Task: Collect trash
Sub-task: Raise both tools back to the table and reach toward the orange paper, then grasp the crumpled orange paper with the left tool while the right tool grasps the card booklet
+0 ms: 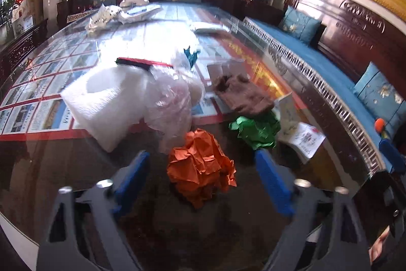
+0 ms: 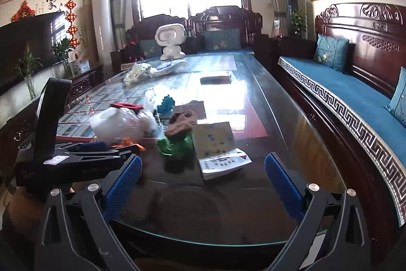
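A crumpled orange paper ball [image 1: 200, 166] lies on the dark glass table [image 1: 63, 169] between the blue pads of my left gripper [image 1: 203, 156]. Gaps show on both sides of it, so the gripper is open. Just beyond lie a green paper ball [image 1: 256, 130], a brown crumpled wad [image 1: 241, 93], white plastic bags [image 1: 114, 98] and a teal scrap [image 1: 190, 55]. My right gripper [image 2: 203, 184] is wide open over the table's near edge with nothing between its fingers. The right wrist view shows the left gripper [image 2: 121, 150] from the side, by the orange paper [image 2: 127, 142] and green ball [image 2: 175, 144].
A printed booklet [image 2: 218, 144] lies right of the green ball. A red-and-black flat item [image 1: 142, 62] rests behind the bags. More bags and a white robot toy [image 2: 171, 42] stand at the table's far end. A blue-cushioned wooden sofa [image 2: 355, 88] runs along the right.
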A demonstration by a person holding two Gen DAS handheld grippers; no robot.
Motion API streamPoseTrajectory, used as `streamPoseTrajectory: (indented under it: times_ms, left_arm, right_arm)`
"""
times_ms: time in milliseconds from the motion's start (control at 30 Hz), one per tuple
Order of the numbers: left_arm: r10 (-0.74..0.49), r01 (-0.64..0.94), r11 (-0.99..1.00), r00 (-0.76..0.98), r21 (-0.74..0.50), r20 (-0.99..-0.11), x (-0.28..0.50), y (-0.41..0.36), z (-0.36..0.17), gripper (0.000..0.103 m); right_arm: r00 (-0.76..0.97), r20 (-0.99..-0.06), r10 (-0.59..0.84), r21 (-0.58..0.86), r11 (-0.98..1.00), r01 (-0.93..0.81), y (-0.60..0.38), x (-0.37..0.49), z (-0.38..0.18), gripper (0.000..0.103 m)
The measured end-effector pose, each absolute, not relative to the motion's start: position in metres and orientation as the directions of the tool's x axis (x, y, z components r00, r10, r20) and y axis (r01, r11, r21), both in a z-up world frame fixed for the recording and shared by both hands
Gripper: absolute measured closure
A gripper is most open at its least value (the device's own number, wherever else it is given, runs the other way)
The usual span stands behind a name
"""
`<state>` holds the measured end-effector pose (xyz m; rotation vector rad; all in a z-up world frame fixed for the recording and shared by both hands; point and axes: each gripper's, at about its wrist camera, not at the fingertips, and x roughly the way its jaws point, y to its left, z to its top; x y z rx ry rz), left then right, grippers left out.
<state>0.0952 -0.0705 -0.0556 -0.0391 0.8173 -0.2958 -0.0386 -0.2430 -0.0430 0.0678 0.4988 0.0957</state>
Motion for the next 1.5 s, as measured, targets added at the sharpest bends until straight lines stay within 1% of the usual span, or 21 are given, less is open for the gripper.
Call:
streamPoseTrajectory:
  times_ms: [33,100,133,200,533,733,1000,1067,1167,1233,1300,1333,1367,1400,1433,1467,1500]
  left_arm:
    - [-0.280,0.249,0.956,0.628,-0.153,-0.726,0.098,-0.072,-0.060,0.043]
    - [-0.287,0.243,0.955,0.602,-0.171,-0.745,0.101,-0.072,-0.067,0.052]
    - [-0.291,0.238,0.954,0.598,-0.181,-0.747,0.101,-0.069,-0.069,0.055]
    - [-0.298,0.236,0.953,0.604,-0.191,-0.739,0.100,-0.066,-0.071,0.058]
    - [-0.348,0.282,0.935,0.620,-0.213,-0.704,0.080,-0.056,-0.058,0.059]
    - [-0.367,0.297,0.928,0.618,-0.226,-0.695,0.078,-0.053,-0.052,0.059]
    - [-0.368,0.293,0.928,0.617,-0.231,-0.695,0.081,-0.048,-0.051,0.058]
    - [-0.371,0.298,0.926,0.614,-0.231,-0.696,0.082,-0.050,-0.051,0.058]
    - [-0.373,0.302,0.925,0.613,-0.229,-0.697,0.082,-0.052,-0.051,0.057]
    - [-0.372,0.304,0.925,0.612,-0.227,-0.698,0.083,-0.053,-0.052,0.056]
    - [-0.372,0.305,0.925,0.610,-0.227,-0.700,0.083,-0.053,-0.053,0.056]
    - [-0.374,0.306,0.924,0.609,-0.228,-0.700,0.083,-0.054,-0.053,0.056]
    - [-0.375,0.308,0.924,0.609,-0.227,-0.699,0.082,-0.054,-0.053,0.056]
    - [-0.375,0.310,0.924,0.610,-0.225,-0.698,0.081,-0.054,-0.053,0.056]
    - [-0.374,0.311,0.924,0.610,-0.223,-0.698,0.080,-0.055,-0.053,0.056]
    - [-0.376,0.313,0.923,0.609,-0.223,-0.698,0.078,-0.055,-0.053,0.056]
    - [-0.377,0.315,0.922,0.608,-0.224,-0.698,0.078,-0.055,-0.053,0.056]
  right_arm:
    - [0.871,-0.478,0.110,0.091,0.993,-0.076,-0.245,-0.036,-0.044,0.009]
    - [0.862,-0.494,0.116,0.095,0.992,-0.079,-0.248,-0.029,-0.048,0.009]
    - [0.858,-0.501,0.118,0.099,0.992,-0.079,-0.248,-0.026,-0.050,0.010]
    - [0.849,-0.513,0.129,0.112,0.990,-0.082,-0.252,-0.020,-0.054,0.012]
    - [0.793,-0.595,0.136,0.106,0.990,-0.090,-0.254,0.010,-0.067,0.014]
    - [0.734,-0.674,0.088,0.043,0.996,-0.080,-0.255,0.045,-0.084,0.014]
    - [0.702,-0.707,0.082,0.016,0.995,-0.100,-0.253,0.066,-0.094,0.014]
    - [0.693,-0.717,0.079,0.006,0.994,-0.107,-0.251,0.068,-0.097,0.015]
    - [0.685,-0.721,0.109,0.024,0.991,-0.133,-0.250,0.071,-0.097,0.029]
    - [0.684,-0.721,0.111,0.015,0.989,-0.144,-0.249,0.070,-0.096,0.035]
    - [0.682,-0.722,0.116,0.022,0.989,-0.145,-0.250,0.070,-0.095,0.036]
    - [0.685,-0.719,0.118,0.025,0.989,-0.144,-0.251,0.068,-0.095,0.046]
    - [0.687,-0.715,0.127,0.032,0.988,-0.150,-0.251,0.067,-0.094,0.079]
    - [0.684,-0.713,0.154,0.054,0.985,-0.166,-0.252,0.066,-0.093,0.100]
    - [0.672,-0.715,0.192,0.099,0.980,-0.174,-0.255,0.066,-0.092,0.099]
    - [0.670,-0.715,0.199,0.111,0.979,-0.172,-0.257,0.066,-0.092,0.100]
    - [0.676,-0.713,0.184,0.094,0.981,-0.168,-0.257,0.065,-0.092,0.100]
